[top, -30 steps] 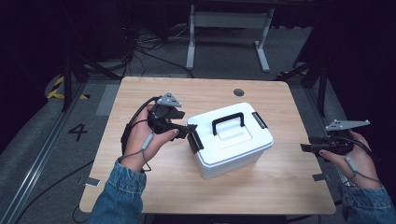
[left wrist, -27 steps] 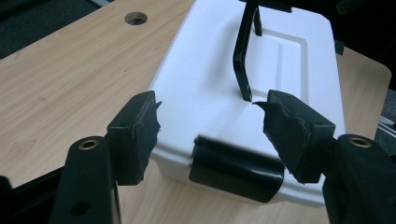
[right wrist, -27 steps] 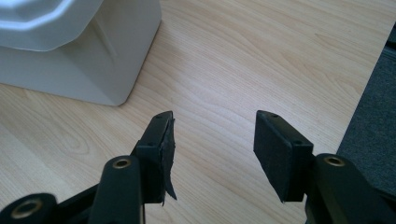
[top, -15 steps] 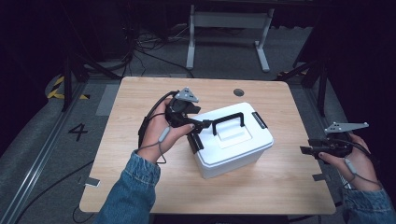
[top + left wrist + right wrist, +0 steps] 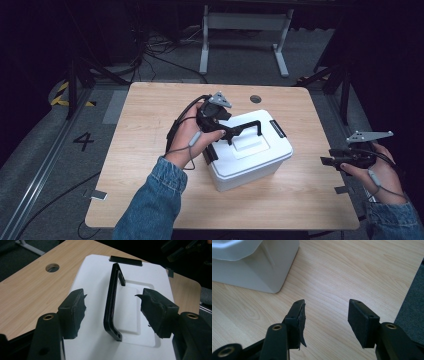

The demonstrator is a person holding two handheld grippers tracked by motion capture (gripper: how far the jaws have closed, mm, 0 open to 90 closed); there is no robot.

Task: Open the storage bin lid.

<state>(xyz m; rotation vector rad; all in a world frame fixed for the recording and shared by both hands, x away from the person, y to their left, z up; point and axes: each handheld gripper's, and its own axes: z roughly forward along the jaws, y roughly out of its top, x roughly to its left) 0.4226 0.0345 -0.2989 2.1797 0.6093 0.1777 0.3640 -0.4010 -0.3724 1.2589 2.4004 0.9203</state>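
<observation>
L tongs (image 5: pixel 113 308) gaping apart, straddling raised black handle (image 5: pixel 111 305) w/o touching, atop white box (image 5: pixel 250 155) mid-desk (image 5: pixel 150 120). R tongs (image 5: pixel 325 315) also spread, hovering nr desk's right edge.

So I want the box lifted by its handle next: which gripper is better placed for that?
Left. The left gripper is open over the white box, its jaws on either side of the raised black handle. The right gripper is open too, but off at the table's right edge, apart from the box.
</observation>
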